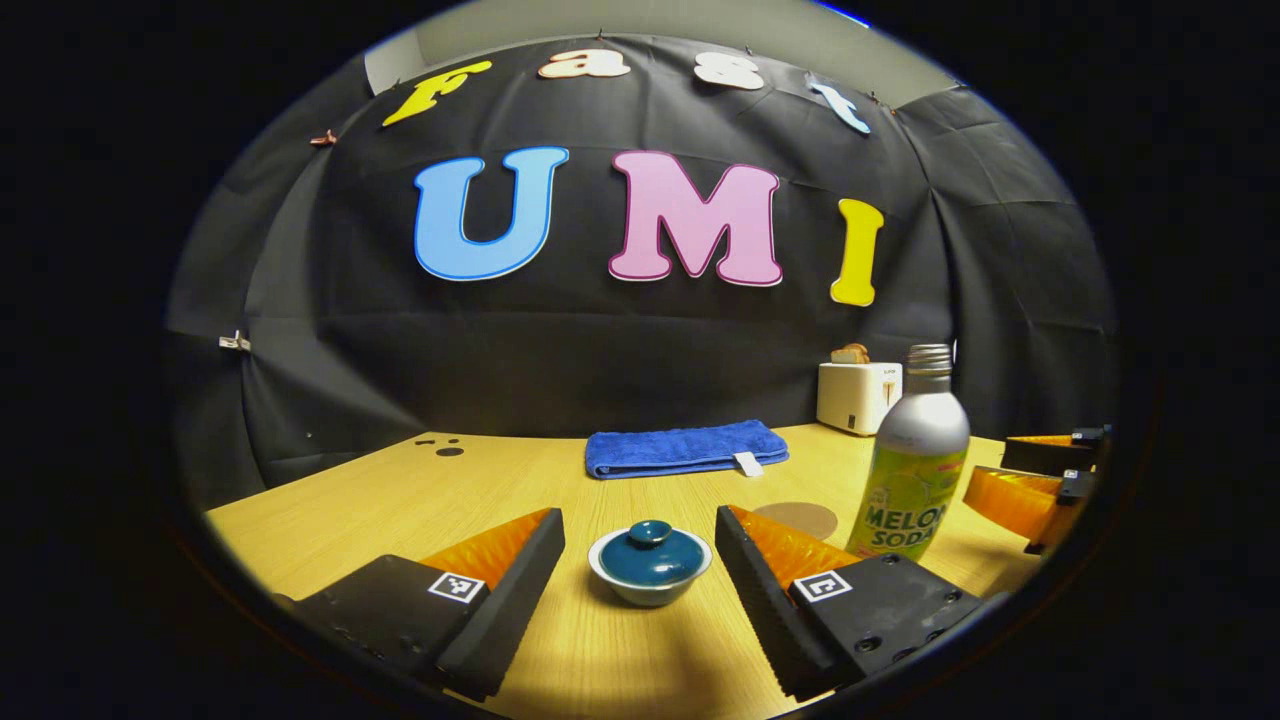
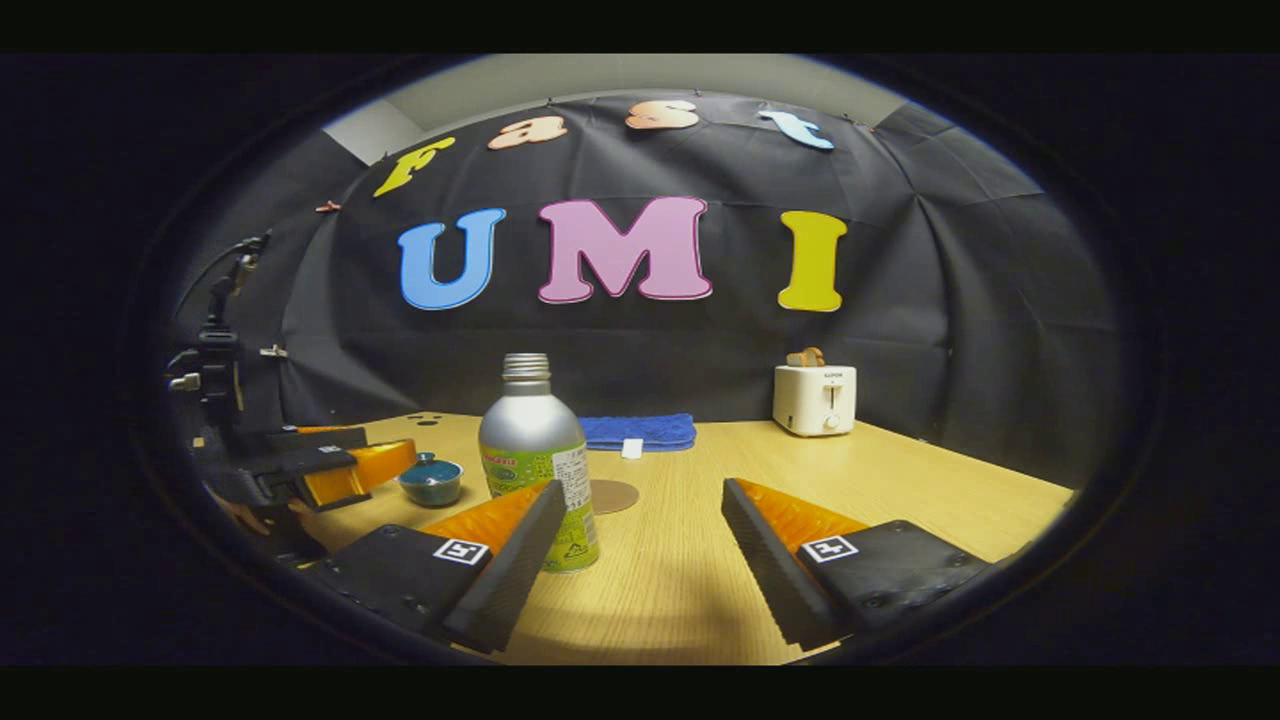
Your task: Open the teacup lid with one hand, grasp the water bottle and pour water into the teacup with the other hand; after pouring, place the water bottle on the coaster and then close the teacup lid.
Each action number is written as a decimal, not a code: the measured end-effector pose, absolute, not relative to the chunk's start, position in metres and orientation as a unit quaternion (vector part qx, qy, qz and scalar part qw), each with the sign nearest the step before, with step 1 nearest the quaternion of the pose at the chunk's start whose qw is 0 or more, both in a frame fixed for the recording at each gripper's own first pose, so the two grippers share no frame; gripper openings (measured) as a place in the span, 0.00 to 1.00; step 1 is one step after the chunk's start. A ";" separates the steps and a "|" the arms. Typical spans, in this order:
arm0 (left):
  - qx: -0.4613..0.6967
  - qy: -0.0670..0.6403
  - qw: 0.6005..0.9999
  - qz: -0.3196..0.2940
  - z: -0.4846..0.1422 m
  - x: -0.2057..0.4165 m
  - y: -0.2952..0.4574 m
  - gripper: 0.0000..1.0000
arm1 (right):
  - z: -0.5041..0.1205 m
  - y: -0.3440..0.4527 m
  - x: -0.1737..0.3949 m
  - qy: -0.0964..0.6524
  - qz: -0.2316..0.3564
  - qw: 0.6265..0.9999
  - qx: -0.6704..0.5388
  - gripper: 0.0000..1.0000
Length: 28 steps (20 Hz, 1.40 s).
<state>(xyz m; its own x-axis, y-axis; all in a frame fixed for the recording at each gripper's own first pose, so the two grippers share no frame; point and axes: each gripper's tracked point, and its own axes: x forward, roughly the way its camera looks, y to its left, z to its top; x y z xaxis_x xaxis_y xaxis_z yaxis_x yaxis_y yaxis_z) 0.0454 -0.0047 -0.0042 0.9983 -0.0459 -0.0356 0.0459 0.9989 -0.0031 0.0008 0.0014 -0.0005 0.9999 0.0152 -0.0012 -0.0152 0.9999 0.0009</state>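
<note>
A small white teacup [image 1: 650, 586] with a dark teal lid [image 1: 650, 555] sits on the wooden table, straight ahead of my left gripper [image 1: 640, 545], whose fingers stand open on either side of it, a little short of it. A silver bottle with a green label [image 1: 915, 470], uncapped, stands upright to the right of the cup. A round brown coaster [image 1: 797, 519] lies between and behind them. In the right gripper view the bottle [image 2: 538, 455] stands just beyond my left finger; my right gripper [image 2: 640, 530] is open and empty. The teacup [image 2: 431, 481] and coaster [image 2: 612, 495] show there too.
A folded blue towel [image 1: 685, 448] lies at the back of the table [image 1: 400, 500]. A white toaster [image 1: 858, 395] with bread stands at the back right. The other gripper [image 1: 1040, 480] shows at the right edge of the left gripper view.
</note>
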 end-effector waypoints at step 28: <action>-0.009 0.069 0.996 -0.047 -0.014 0.102 -0.009 0.31 | -0.001 0.012 -0.001 -0.001 0.045 0.999 0.002 0.97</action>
<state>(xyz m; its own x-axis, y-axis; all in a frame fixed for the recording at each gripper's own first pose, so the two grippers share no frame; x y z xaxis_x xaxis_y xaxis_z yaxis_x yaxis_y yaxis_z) 0.1019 -0.0092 -0.0137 0.9859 -0.0956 -0.1373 0.0932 0.9954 -0.0242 -0.0011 0.0115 -0.0009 0.9959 0.0900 0.0026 -0.0900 0.9959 0.0031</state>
